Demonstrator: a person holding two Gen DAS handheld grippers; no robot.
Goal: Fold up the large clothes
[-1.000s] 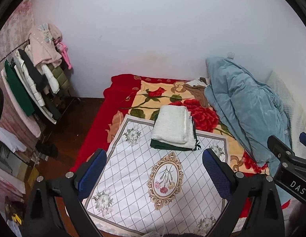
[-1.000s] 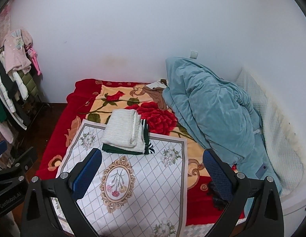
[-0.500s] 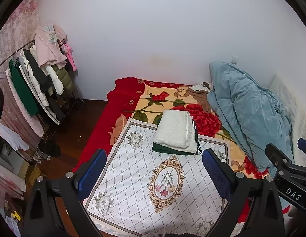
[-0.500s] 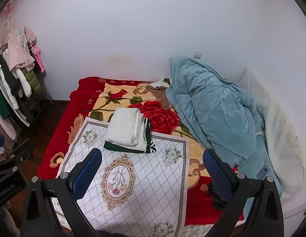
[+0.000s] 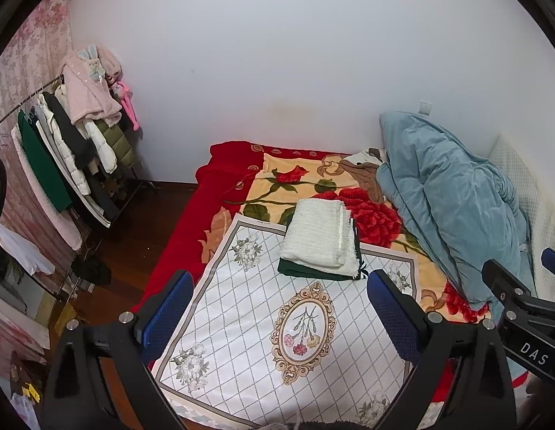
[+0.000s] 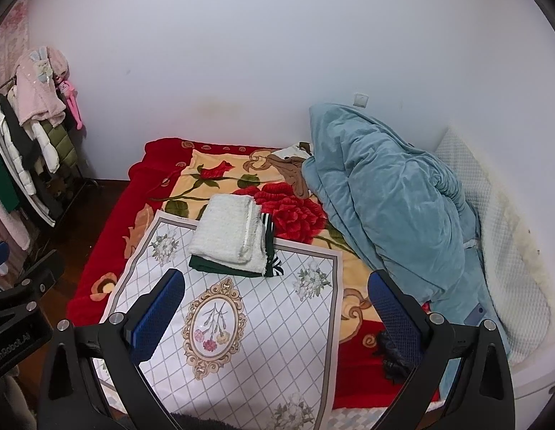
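Note:
A folded white knit garment (image 5: 320, 237) lies on top of a folded dark green one (image 5: 306, 270) at the far edge of a white diamond-pattern cloth (image 5: 263, 315) spread on the bed. The stack also shows in the right wrist view (image 6: 229, 238), with the green piece (image 6: 220, 266) under it. My left gripper (image 5: 281, 308) is open and empty, held above the cloth's near part. My right gripper (image 6: 277, 308) is open and empty, above the same cloth (image 6: 241, 322). A dark fuzzy fabric edge (image 6: 198, 421) shows at the bottom, mostly hidden.
A red floral blanket (image 5: 313, 186) covers the bed. A crumpled blue quilt (image 6: 388, 193) fills its right side against a white pillow (image 6: 492, 236). A clothes rack (image 5: 62, 154) with several coats stands on the left over dark wood floor (image 5: 141, 222). The other gripper shows at the frame edge (image 5: 521, 308).
Both grippers have risen and drawn back from the bed, so the clothes stack sits lower and farther in view. Both stay open and empty.

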